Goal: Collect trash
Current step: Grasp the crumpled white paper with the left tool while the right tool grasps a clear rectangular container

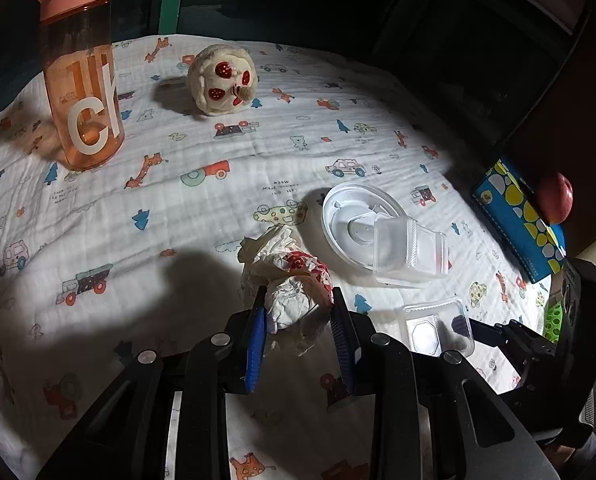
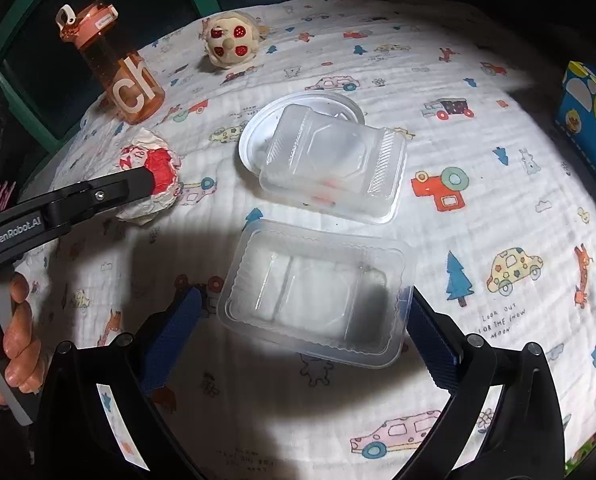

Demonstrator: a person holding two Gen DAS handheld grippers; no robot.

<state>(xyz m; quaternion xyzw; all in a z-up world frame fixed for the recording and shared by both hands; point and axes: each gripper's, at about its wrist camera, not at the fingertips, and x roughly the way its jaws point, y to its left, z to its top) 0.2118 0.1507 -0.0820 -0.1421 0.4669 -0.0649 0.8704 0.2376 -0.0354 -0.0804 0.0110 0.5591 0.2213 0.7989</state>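
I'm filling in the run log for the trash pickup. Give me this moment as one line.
left gripper: shut on crumpled wrapper | right gripper: open, straddling clear plastic tray | tray on cloth, not yet gripped

Printed cloth [image 2: 437, 80] covers the table. Water bottle [image 2: 118, 76] stands upright at far left; stuffed toy [image 2: 230, 42] lies to its right, at the far edge. Crumpled wrapper [image 1: 294, 292] sits near-left, between the left gripper [image 1: 298, 322] pads. Mid-table, round plastic lid [image 2: 254, 140] with a lidded plastic container [image 2: 337, 164] resting partly on it. Nearer, an open plastic tray [image 2: 317, 292] lies flat between the right gripper [image 2: 303, 344] pads, which stand apart from it. Tissue box [image 1: 517, 220] at far right edge, apple [image 1: 553, 198] just beside it.
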